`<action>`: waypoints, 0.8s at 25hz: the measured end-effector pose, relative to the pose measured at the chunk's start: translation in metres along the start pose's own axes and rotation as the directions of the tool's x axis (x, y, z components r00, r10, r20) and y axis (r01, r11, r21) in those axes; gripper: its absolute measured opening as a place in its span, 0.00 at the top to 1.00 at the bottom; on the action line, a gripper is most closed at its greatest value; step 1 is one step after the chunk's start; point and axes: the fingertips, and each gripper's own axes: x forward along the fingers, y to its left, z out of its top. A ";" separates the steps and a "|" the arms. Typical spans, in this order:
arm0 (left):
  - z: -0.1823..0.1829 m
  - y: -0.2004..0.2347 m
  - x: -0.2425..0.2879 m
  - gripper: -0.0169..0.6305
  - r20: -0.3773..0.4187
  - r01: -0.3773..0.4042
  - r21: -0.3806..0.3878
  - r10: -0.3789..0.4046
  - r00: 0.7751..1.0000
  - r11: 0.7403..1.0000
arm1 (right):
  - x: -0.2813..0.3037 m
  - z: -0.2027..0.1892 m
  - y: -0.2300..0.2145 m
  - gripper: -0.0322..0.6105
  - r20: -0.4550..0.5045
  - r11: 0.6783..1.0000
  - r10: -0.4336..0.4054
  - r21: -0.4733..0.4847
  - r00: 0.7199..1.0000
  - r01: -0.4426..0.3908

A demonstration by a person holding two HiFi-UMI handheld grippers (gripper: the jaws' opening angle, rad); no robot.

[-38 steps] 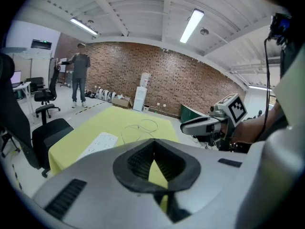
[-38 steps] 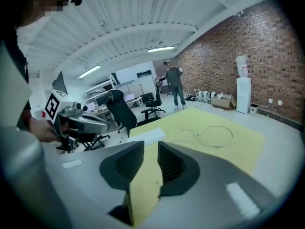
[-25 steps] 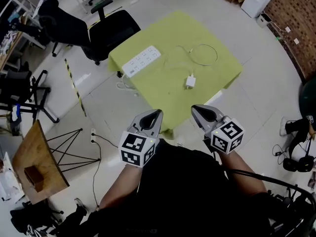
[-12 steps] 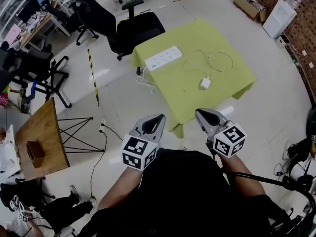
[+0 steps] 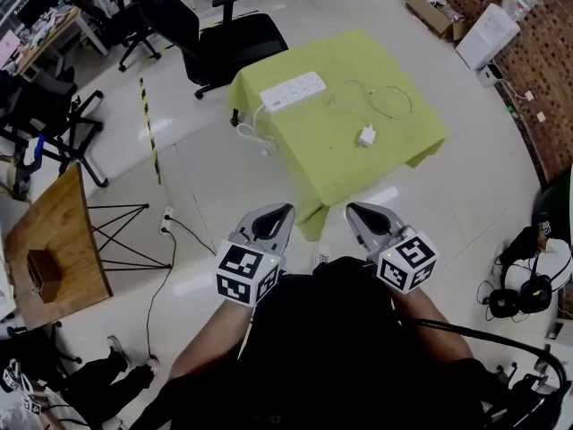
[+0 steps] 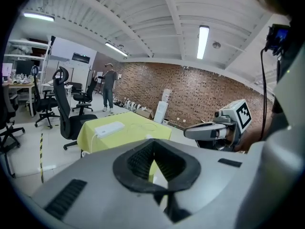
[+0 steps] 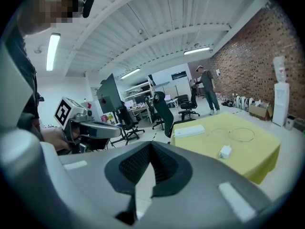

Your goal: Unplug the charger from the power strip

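A white power strip [image 5: 293, 90] lies at the far left of the green-covered table [image 5: 394, 155]. The white charger [image 5: 366, 136] lies loose on the cloth, apart from the strip, with its white cable [image 5: 387, 102] looped behind it. Both grippers hang in front of the table's near corner, over the floor and short of the cloth. My left gripper [image 5: 281, 210] is shut and holds nothing. My right gripper [image 5: 354, 210] is shut and empty too. The right gripper view shows the strip [image 7: 190, 130] and the charger [image 7: 225, 151] well ahead of the jaws.
A black office chair [image 5: 224, 43] stands behind the table. A wooden board on a wire frame [image 5: 54, 258] is at the left, with a cable [image 5: 179, 240] on the floor. Headphones [image 5: 519, 294] lie at the right. A person [image 6: 109, 87] stands far off.
The table now looks smaller and farther from the head camera, and its place in the picture has shifted. Both grippers have stayed shut and side by side.
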 end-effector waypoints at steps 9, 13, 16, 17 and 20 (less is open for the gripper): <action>-0.008 -0.006 -0.017 0.96 0.031 -0.067 -0.023 0.068 0.997 0.997 | -0.002 0.001 0.005 0.95 -0.018 0.998 0.043 -0.039 0.999 -0.043; -0.003 -0.006 -0.006 0.96 0.069 -0.123 -0.068 0.128 0.989 0.990 | -0.002 0.007 -0.011 0.95 -0.048 0.993 0.075 -0.087 0.996 -0.079; 0.001 -0.012 0.004 0.96 0.091 -0.152 -0.087 0.160 0.983 0.985 | -0.008 0.007 -0.028 0.95 -0.058 0.991 0.093 -0.090 0.994 -0.098; 0.002 -0.016 0.008 0.96 0.093 -0.159 -0.088 0.167 0.982 0.983 | -0.010 0.006 -0.032 0.95 -0.059 0.991 0.099 -0.089 0.993 -0.104; 0.001 -0.024 0.014 0.96 0.083 -0.176 -0.085 0.183 0.980 0.981 | -0.016 0.004 -0.040 0.95 -0.058 0.989 0.118 -0.086 0.991 -0.123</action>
